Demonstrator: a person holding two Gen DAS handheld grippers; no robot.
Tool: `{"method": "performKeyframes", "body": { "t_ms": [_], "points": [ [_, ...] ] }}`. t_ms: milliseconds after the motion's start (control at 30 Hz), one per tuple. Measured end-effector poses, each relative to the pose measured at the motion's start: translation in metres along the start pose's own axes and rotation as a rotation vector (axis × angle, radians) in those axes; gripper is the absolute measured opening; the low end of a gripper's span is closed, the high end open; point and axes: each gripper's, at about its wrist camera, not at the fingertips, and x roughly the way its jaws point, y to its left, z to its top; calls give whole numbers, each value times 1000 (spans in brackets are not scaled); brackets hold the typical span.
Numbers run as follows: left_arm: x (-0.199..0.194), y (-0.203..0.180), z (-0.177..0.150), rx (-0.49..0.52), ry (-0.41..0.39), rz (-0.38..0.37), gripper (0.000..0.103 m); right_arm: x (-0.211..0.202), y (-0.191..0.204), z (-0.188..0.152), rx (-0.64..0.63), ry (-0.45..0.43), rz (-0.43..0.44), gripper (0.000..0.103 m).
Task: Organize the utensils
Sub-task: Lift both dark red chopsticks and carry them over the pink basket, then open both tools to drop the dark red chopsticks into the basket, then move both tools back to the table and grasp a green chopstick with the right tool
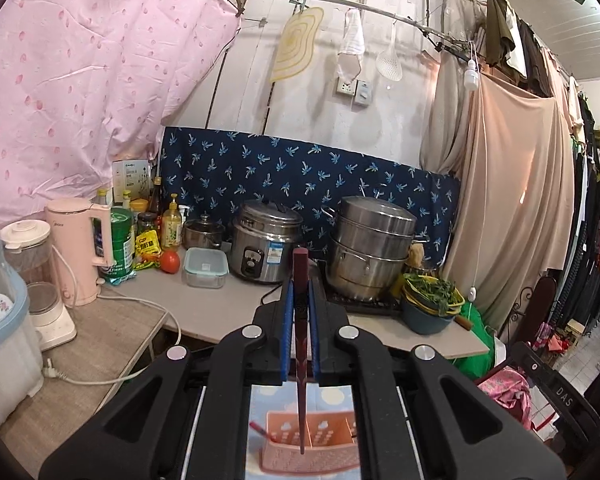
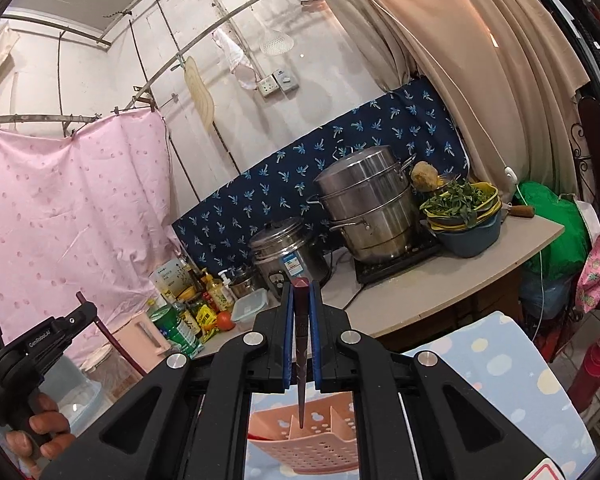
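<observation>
A: Utensil holder (image 1: 312, 446), the pink perforated one, sits on your dotted pale-blue mat (image 1: 332, 394) directly below both grippers, and its dividers split it into compartments.

B: What do you hold over it?

A: Your left gripper (image 1: 300, 308) has its blue pads pressed together on a dark red chopstick (image 1: 300, 360) that stands upright, its thin tip hanging just above a divider. Your right gripper (image 2: 301, 312) pinches a second dark chopstick (image 2: 301, 360) the same way, tip down over the holder's (image 2: 300, 448) middle section.

B: Does one camera tell you more than the other?

A: The left view shows a red-handled utensil (image 1: 260, 430) already lying in the holder's left compartment; the right view cannot confirm that. The right view alone shows your left hand (image 2: 40, 436) wrapped round the other gripper's handle, low on the left.

B: And the room?

A: A grey counter (image 1: 220, 304) runs behind, carrying a tall steel steamer pot (image 1: 370, 248), a rice cooker (image 1: 264, 246), a pink kettle (image 1: 80, 248), a basin of greens (image 1: 430, 298) and a tomato (image 1: 169, 261). Behind hang a navy patterned cloth (image 1: 300, 172) and a pink sheet (image 1: 92, 92).
</observation>
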Motion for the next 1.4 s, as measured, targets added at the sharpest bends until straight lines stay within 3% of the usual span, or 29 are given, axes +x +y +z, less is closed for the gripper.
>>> {"method": "performKeyframes", "body": {
  "t_ms": [333,600,700,767,833,900,933,1400],
  "points": [
    [61,10,-38,-2,90,31,7,55,-12,-34,-21,114,-33,7],
    [91,17,-78,11,187,53,7,71,-17,-59,-42,176,-57,8],
    [93,20,-85,1,204,53,7,71,-20,-63,-38,185,-60,13],
    [90,22,-86,-4,207,51,8,67,-22,-64,-38,182,-69,23],
    [84,22,-85,-5,208,56,18,62,-23,-63,-30,174,-70,28],
    [77,22,-84,-12,210,67,47,56,-23,-63,-26,171,-67,29],
    [73,21,-84,-12,206,74,50,53,-22,-63,-26,171,-65,30],
    [-16,10,-113,46,278,72,51,-20,-7,-89,-53,240,-37,36]
  ]
}}
